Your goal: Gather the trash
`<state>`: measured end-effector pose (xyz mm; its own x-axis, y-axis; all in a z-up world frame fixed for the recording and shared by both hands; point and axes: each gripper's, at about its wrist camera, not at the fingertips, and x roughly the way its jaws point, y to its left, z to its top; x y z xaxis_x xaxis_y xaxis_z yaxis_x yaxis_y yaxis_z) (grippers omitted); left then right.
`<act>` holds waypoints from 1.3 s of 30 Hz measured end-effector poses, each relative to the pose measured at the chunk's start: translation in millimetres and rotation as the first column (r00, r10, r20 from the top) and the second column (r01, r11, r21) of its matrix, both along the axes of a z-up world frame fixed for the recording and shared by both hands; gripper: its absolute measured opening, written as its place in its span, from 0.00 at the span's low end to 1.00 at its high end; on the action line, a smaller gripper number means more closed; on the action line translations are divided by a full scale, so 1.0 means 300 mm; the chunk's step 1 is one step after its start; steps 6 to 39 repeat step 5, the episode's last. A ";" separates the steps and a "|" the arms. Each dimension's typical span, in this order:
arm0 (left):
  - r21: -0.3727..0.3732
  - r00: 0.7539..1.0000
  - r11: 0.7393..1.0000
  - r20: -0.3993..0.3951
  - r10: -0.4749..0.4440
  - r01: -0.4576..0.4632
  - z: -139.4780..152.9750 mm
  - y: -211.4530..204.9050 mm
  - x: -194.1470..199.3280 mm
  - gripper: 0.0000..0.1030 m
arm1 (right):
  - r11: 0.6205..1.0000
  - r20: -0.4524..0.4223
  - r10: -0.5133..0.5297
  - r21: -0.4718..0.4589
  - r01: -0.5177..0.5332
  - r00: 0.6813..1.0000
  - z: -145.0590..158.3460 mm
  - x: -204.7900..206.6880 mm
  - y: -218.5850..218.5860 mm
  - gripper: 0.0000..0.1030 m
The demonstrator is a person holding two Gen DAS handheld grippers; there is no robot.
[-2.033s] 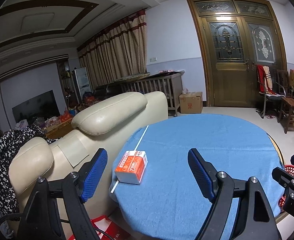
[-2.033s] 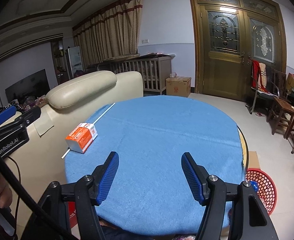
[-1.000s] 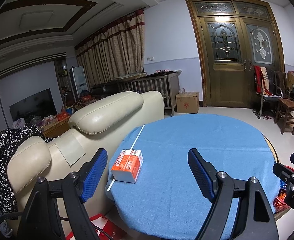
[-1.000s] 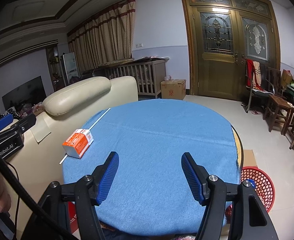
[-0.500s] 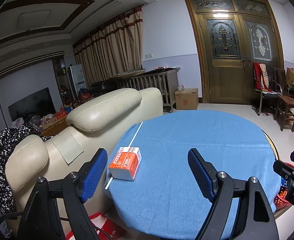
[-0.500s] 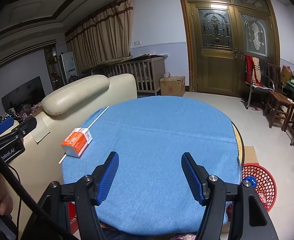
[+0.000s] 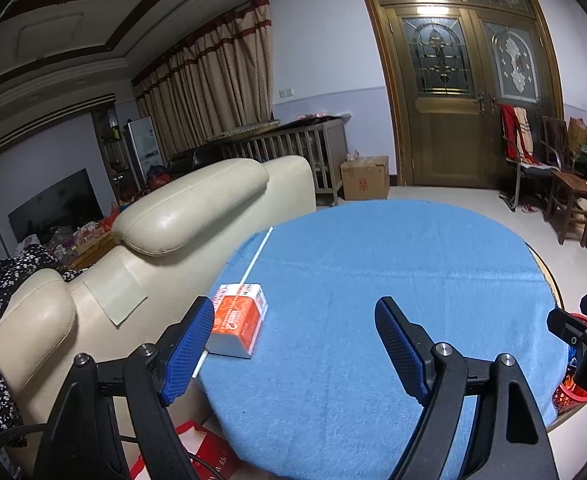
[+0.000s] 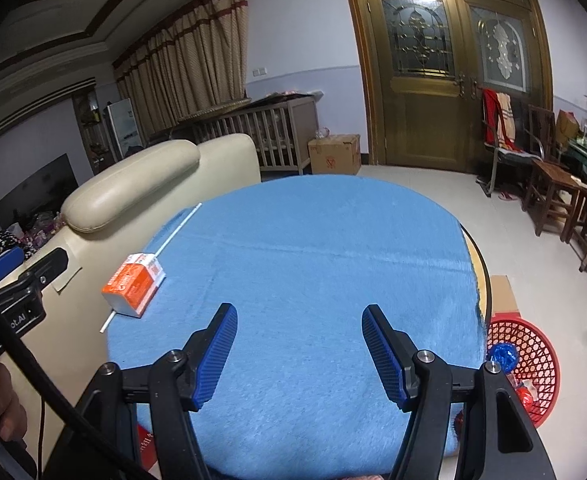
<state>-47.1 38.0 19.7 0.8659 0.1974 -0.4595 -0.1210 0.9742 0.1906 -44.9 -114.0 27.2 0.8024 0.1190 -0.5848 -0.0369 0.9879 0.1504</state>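
Orange carton (image 7: 237, 322) lying on white straw (image 7: 253, 256) at near-left edge of blue-clothed table (image 7: 393, 280); left gripper (image 7: 293, 348) and right gripper (image 8: 299, 354) both spread, empty. Best taken squarely across carton's narrow sides, then carried to red basket (image 8: 533, 360).

Empty right tongs (image 8: 299, 354) hover over blue table (image 8: 333, 264), orange carton (image 8: 133, 290) left.

The room is dim, and the brightest light is a glare on the glass above the door (image 7: 433, 10). Both views bend strongly at the edges, with black corners. The right view is slightly blurred.
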 end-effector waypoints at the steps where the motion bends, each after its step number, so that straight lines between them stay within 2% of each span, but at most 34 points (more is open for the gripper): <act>1: -0.004 1.000 1.000 -0.004 -0.006 0.006 -0.008 -0.006 0.012 0.81 | 1.000 -0.008 -0.004 0.002 0.004 1.000 -0.010 0.013 -0.006 0.67; 5: -0.038 0.998 0.999 -0.061 -0.035 0.033 -0.065 -0.030 0.099 0.81 | 1.000 -0.043 -0.026 0.004 0.026 0.999 -0.075 0.100 -0.040 0.68; 39: -0.038 0.998 0.999 -0.061 -0.035 0.033 -0.065 -0.030 0.099 0.81 | 1.000 -0.043 -0.026 0.004 0.026 0.999 -0.075 0.100 -0.040 0.68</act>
